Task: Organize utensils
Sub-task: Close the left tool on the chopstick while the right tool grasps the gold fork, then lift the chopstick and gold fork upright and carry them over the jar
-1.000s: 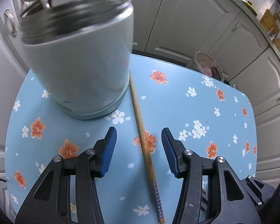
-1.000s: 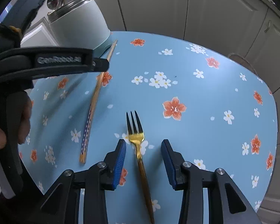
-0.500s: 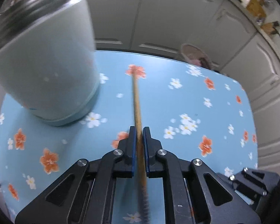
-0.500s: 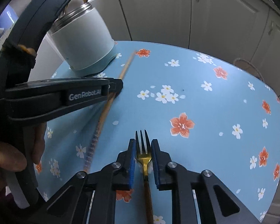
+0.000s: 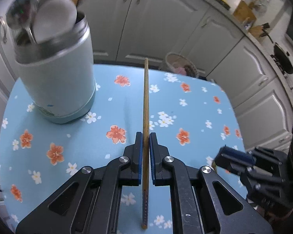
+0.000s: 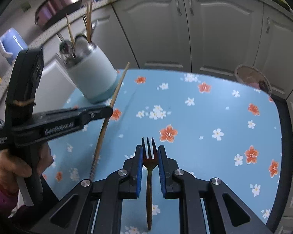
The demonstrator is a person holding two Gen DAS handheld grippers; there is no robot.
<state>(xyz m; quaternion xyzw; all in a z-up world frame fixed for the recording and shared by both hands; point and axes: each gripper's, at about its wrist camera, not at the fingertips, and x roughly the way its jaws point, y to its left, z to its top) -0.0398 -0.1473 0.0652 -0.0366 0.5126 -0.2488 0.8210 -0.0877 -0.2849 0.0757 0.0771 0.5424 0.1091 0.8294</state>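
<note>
Chopstick (image 5: 146, 105) and fork (image 6: 150, 156) in clamped tongs.

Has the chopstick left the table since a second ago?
Yes. The chopstick lay flat beside the container; now the left gripper holds it lifted, tip raised past the table edge.

Your left tool (image 5: 146, 152) is a black frame with two fingers lined in ribbed blue pads (image 5: 139, 156) and round silver screws (image 5: 125, 159) at the pivots. Your right tool (image 6: 150, 165) is built alike. White lettering (image 6: 59, 129) marks the left tool's side, and you wear a pink sleeve (image 6: 0, 187).
</note>
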